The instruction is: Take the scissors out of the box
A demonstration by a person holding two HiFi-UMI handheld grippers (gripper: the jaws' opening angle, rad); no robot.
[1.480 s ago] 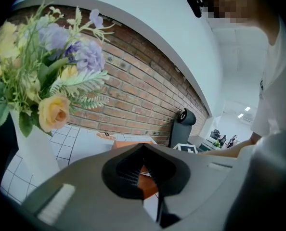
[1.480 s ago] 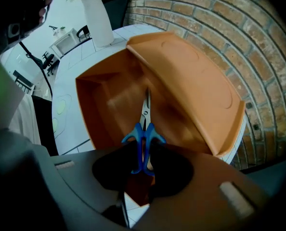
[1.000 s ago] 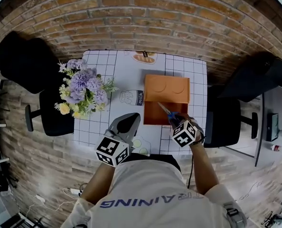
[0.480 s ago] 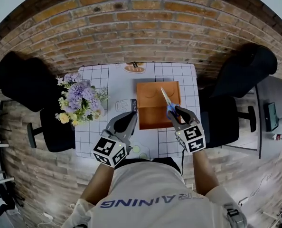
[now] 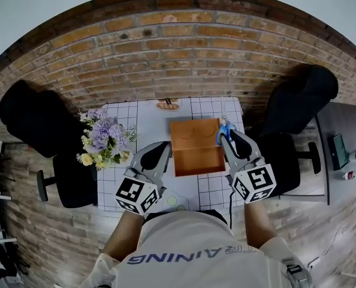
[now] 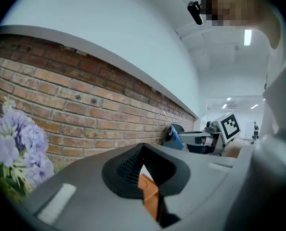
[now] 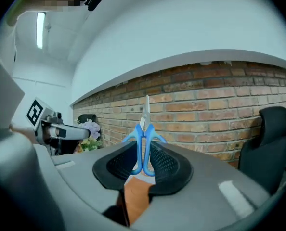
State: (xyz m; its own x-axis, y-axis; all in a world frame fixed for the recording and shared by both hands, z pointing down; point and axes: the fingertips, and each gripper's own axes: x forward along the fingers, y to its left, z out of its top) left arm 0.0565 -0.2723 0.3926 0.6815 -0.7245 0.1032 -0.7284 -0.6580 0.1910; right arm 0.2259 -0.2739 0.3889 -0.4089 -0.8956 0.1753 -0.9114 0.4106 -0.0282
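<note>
Aloft — scissors (image 7: 144, 127) in right gripper (image 7: 144, 158)

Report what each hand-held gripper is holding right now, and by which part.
The right hand-held gripper grips the blue-handled scissors by their handle loops, blades pointing away from it. The left hand-held gripper holds nothing.

A small table (image 5: 145, 119) wears a white cloth ruled in a dark grid. An orange box (image 5: 195, 152) sits on it right of centre, toward 3 o'clock, its lid laid back toward 12. A bunch of purple and yellow flowers (image 5: 103, 141) stands well apart at the 9 o'clock edge.
</note>
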